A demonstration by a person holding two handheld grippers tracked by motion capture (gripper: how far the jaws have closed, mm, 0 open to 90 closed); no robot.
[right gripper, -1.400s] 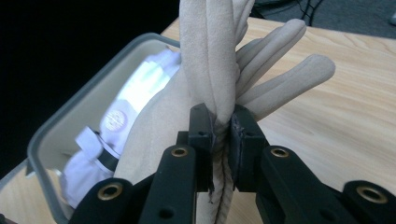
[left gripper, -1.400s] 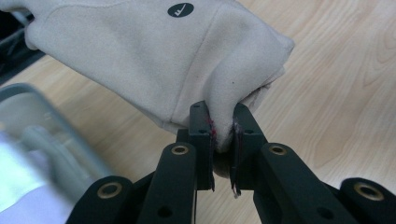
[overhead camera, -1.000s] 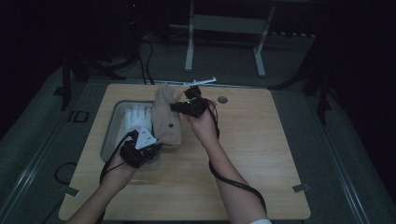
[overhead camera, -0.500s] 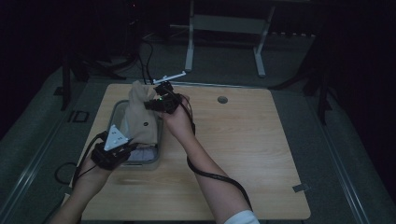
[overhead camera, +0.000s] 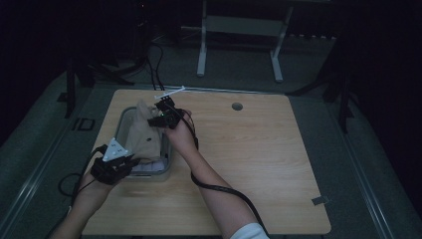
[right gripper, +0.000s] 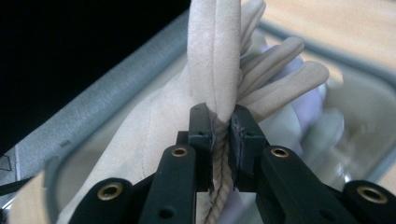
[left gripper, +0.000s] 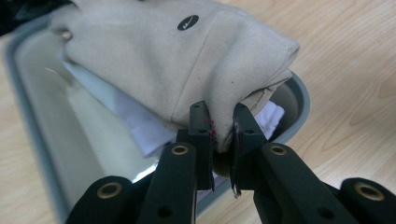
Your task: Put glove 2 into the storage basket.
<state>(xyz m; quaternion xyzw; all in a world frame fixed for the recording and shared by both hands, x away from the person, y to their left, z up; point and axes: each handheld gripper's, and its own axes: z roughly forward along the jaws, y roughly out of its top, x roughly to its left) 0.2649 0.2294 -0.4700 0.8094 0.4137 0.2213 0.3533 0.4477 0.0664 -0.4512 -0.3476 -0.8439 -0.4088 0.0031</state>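
Two tongs on one beige cloth bag — both clamped tight. Left tongs pinching a folded corner of the bag, fabric squeezed between the pads right at the near rim of the grey tray. Right tongs gripping the bag's bunched top together with one twisted drawstring cord, folds of fabric fanning up beyond the tips.

From the high view: one grey tray at the left side of one wooden bench, bag stretched over it from far end to near end, sagging into it. Left tongs at the tray's near edge, right tongs raised over the tray's far end. One thin white stick-like piece lying near the bench's far edge, just beyond the right tongs. One round hole in the benchtop, well apart to the right.

Under the bag — white cloth lying in the tray, part covered; count of pieces not clear. One black oval label on the bag's upper face, and one small round metal eyelet at its far corner. Two forearms in from the bottom, one black cable trailing along each.
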